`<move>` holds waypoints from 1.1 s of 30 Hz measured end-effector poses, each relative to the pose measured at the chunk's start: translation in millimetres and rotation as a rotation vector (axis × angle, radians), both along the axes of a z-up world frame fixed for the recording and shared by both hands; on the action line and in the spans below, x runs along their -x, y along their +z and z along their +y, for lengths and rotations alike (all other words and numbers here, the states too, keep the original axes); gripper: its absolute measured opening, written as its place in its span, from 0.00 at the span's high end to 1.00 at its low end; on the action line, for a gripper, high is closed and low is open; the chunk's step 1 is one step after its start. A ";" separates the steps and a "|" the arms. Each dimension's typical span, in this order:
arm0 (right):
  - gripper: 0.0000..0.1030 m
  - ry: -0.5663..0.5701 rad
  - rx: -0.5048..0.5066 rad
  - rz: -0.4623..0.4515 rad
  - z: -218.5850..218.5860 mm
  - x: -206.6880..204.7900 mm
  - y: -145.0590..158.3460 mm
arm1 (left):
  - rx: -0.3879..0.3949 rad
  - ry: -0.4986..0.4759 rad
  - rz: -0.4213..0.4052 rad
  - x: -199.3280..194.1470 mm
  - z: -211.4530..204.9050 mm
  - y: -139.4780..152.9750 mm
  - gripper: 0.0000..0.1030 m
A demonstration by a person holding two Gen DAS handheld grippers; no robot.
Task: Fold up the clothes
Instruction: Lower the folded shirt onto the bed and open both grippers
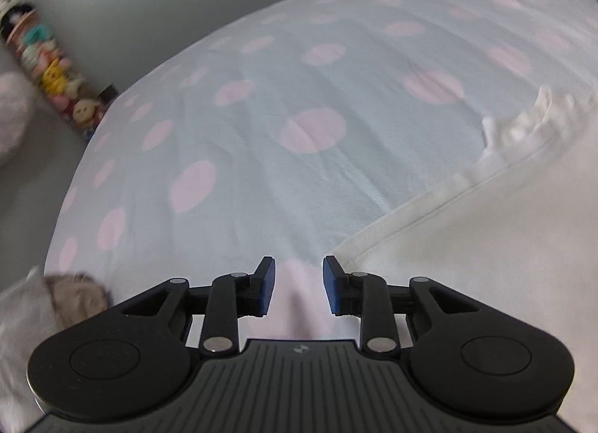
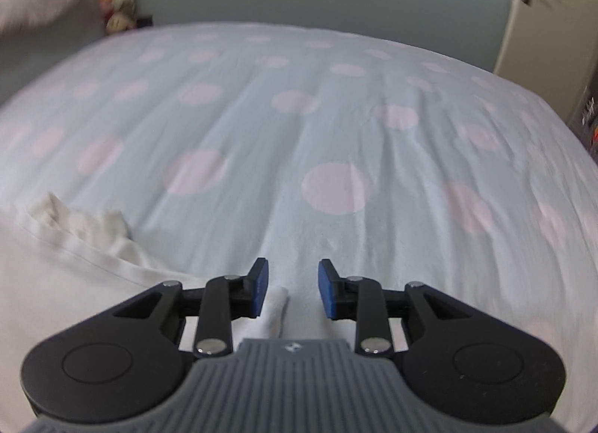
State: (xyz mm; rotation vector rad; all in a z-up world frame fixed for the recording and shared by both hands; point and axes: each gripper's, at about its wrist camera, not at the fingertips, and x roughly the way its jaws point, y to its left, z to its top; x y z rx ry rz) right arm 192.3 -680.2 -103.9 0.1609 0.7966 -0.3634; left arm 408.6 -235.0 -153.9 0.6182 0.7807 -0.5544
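Hovering released, both jaws are gaping: left gripper (image 1: 299,285) beside white cotton garment (image 1: 486,246), right gripper (image 2: 292,289) straddling its fold.

No words or numbers can be read anywhere in either view. The only sign is a small round emblem (image 1: 301,350) on the ribbed grey body of the left gripper, and a like emblem (image 2: 292,347) on the right gripper; neither shows legible lettering.

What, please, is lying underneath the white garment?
The white garment rests on the pale blue bedsheet with pink dots. Whatever lies beneath its middle is covered.
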 end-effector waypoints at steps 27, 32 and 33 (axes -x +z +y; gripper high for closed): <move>0.90 -0.274 -0.488 -0.129 92.3 226.8 -58.6 | 0.240 0.161 0.259 181.1 82.5 -27.7 0.97; 0.96 -0.313 -0.483 -0.128 90.5 233.5 -58.9 | 0.181 0.150 0.208 189.9 77.1 -31.7 0.98; 0.96 -0.318 -0.479 -0.124 90.5 233.7 -59.2 | 0.167 0.154 0.198 191.0 76.5 -32.5 0.98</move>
